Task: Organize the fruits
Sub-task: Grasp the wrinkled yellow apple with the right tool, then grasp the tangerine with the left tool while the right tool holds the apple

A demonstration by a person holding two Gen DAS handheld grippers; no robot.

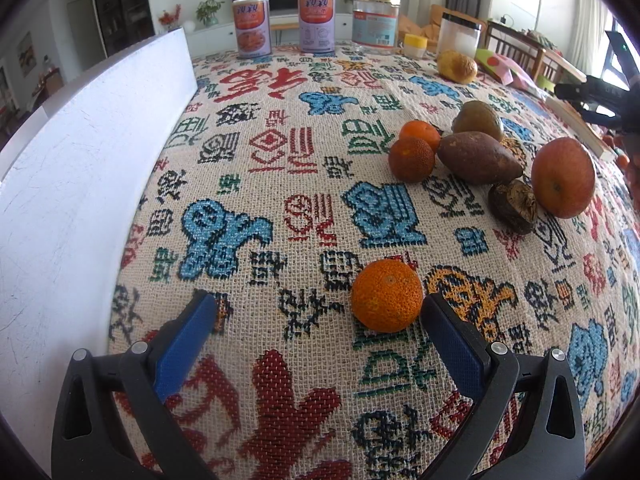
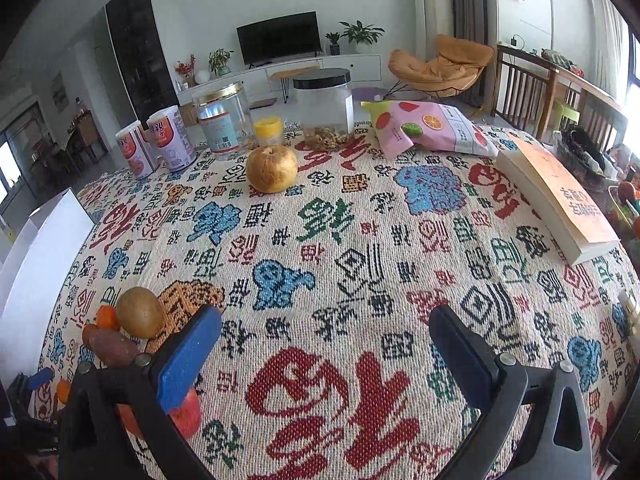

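My left gripper (image 1: pixel 316 312) is open just above the patterned cloth. A small orange (image 1: pixel 386 294) lies between its fingertips, close to the right finger (image 1: pixel 452 332). Farther right lies a cluster: two small oranges (image 1: pixel 412 159), a sweet potato (image 1: pixel 478 157), a green-brown fruit (image 1: pixel 478 120), a dark wrinkled fruit (image 1: pixel 513 207) and a red apple (image 1: pixel 563 177). A yellow fruit (image 1: pixel 457 66) sits alone near the far edge. My right gripper (image 2: pixel 325 322) is open over bare cloth; the yellow fruit (image 2: pixel 271 168) lies ahead of it, and the cluster (image 2: pixel 140 312) and apple (image 2: pixel 186 412) are at its left.
A white box wall (image 1: pixel 80 184) stands along the left of the table. Two cans (image 1: pixel 252 28), a clear jar (image 1: pixel 376 24), a yellow-lidded pot (image 1: pixel 415 45) and a black-lidded jar (image 2: pixel 323 108) line the far edge. A snack bag (image 2: pixel 432 126) and a book (image 2: pixel 560 196) lie at the right.
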